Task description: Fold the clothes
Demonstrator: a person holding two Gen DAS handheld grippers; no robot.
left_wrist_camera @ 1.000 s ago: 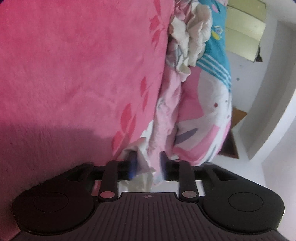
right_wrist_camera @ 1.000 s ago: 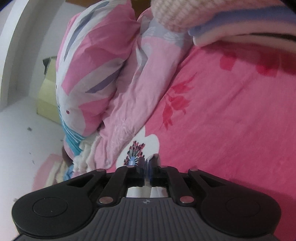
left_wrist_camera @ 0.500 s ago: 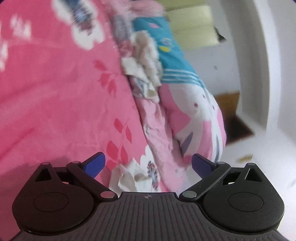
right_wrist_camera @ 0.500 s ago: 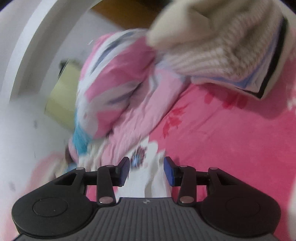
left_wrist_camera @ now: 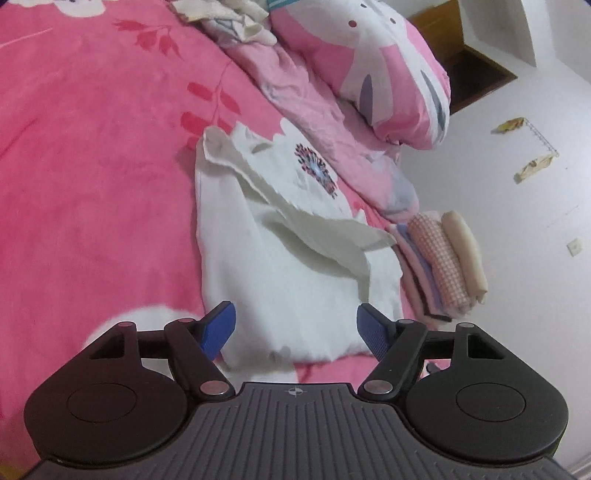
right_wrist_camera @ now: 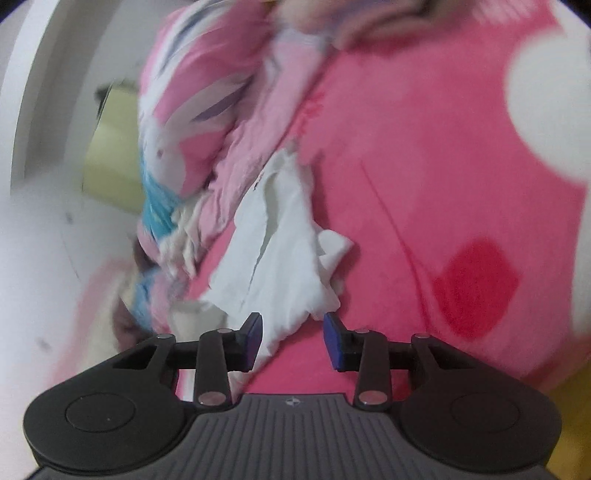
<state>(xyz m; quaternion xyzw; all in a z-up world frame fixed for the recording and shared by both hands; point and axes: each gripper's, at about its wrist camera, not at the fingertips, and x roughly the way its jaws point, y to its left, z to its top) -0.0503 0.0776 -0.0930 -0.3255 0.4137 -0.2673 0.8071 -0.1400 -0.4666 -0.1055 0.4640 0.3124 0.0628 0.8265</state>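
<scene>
A white garment (left_wrist_camera: 280, 266) with a small dark flower print lies loosely spread on the pink bedspread (left_wrist_camera: 92, 166), one flap folded across its middle. My left gripper (left_wrist_camera: 295, 326) hovers over its near edge, wide open and holding nothing. In the right wrist view the same white garment (right_wrist_camera: 280, 251) lies crumpled just beyond my right gripper (right_wrist_camera: 293, 341), which is open, with the cloth's near tip reaching between its blue pads. A stack of folded clothes (left_wrist_camera: 439, 266) sits to the right of the garment.
A rumpled pink quilt and pink-and-white pillow (left_wrist_camera: 376, 74) run along the far side of the bed. More crumpled clothes (left_wrist_camera: 229, 14) lie at the top. A white wall (left_wrist_camera: 517, 221) and a dark wooden headboard (left_wrist_camera: 472, 62) lie beyond.
Both grippers held the white garment shut a second ago, then opened and let it drop onto the bedspread. Both have pulled back, so the whole garment now shows.
</scene>
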